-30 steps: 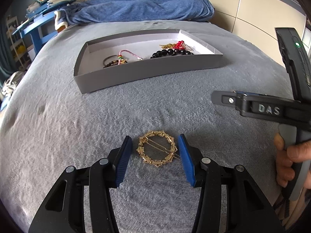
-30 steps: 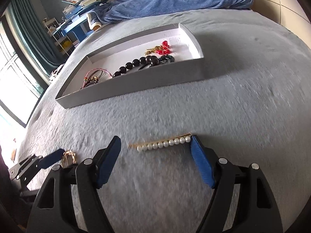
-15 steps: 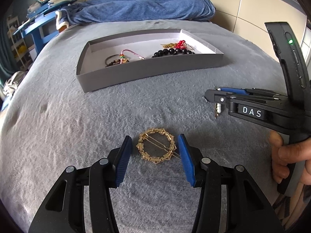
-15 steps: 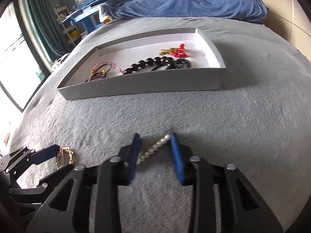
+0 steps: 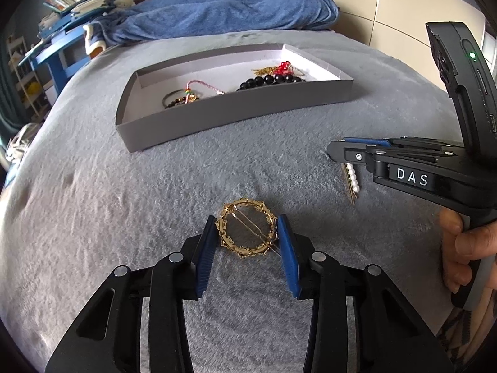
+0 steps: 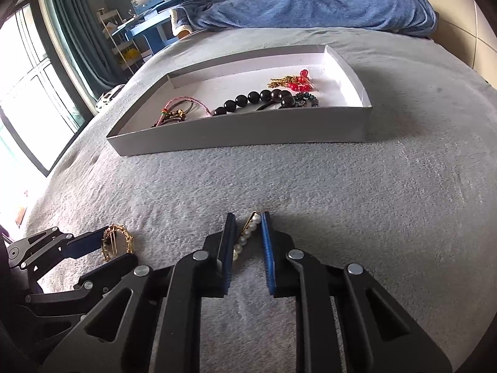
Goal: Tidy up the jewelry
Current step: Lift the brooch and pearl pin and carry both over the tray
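A gold ring-shaped brooch (image 5: 247, 232) lies on the grey blanket, and my left gripper (image 5: 247, 223) has closed its blue pads against both sides of it. It also shows in the right wrist view (image 6: 116, 242). A pearl hair pin (image 6: 247, 236) sits between the pads of my right gripper (image 6: 247, 219), which is shut on it; the pin hangs below that gripper in the left wrist view (image 5: 352, 178). A grey tray (image 5: 236, 115) further back holds a black bead bracelet (image 6: 257, 99), red and gold earrings (image 6: 292, 82) and corded bracelets (image 6: 178, 110).
A blue quilt (image 5: 223, 9) lies bunched behind the tray. A blue desk with books (image 5: 62, 31) stands at the far left. A window and curtain (image 6: 46, 62) are at the left in the right wrist view. A beige wall (image 5: 388, 0) is at the right.
Both grippers have closed: the left one onto the gold brooch, the right one onto the pearl pin, which has turned from crosswise to lengthwise between the pads and risen off the blanket.
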### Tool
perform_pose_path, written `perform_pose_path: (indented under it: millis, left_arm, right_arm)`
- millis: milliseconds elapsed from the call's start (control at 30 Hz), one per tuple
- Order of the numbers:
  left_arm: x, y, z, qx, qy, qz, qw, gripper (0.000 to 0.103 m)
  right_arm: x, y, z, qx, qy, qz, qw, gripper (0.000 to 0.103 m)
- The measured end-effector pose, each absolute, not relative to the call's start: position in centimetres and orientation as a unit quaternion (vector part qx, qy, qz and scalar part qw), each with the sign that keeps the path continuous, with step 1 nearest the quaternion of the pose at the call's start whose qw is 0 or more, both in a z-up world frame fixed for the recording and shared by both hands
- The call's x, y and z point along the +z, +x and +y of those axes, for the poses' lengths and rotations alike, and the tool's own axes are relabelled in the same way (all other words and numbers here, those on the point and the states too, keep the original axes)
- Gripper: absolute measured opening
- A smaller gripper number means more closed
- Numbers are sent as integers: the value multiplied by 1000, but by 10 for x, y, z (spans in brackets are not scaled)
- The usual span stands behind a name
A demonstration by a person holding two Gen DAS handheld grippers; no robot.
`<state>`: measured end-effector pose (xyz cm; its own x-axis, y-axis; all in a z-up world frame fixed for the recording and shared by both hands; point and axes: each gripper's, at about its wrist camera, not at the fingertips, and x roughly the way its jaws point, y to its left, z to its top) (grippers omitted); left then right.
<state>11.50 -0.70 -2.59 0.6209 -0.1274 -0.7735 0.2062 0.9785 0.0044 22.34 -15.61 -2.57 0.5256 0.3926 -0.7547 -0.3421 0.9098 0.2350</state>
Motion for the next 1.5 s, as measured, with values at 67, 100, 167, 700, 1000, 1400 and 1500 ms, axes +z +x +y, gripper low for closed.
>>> perform_pose_path:
  millis: [67,100,167,700,1000,1400,1500]
  left_arm:
    - [-23,115,-7,-95,47,418,902,40]
    - [-22,114,-7,-96,46,414,904,40]
    - [-18,114,-6,-96,42,406,908,40]
    - [3,115,6,-88,21,385,918,40]
    - [19,118,21,-82,9,375,923,40]
    - [51,131,17,-89,5,359,929,40]
    - [61,139,12,-88,14,351,932,40]
  right_arm:
    - [-22,222,-155,215,30,436,873,8]
    - [-20,222,-154,218,29,435,873,6]
    - [-16,220,-152,222,27,430,874,6]
    - [-8,228,-199,188,127,439,869,23]
    - [-23,215,-169,195,68,472,857,26]
    - [4,208,-138,238,31,442,864,8]
    - [28,210,-137,248,42,417,874,8]
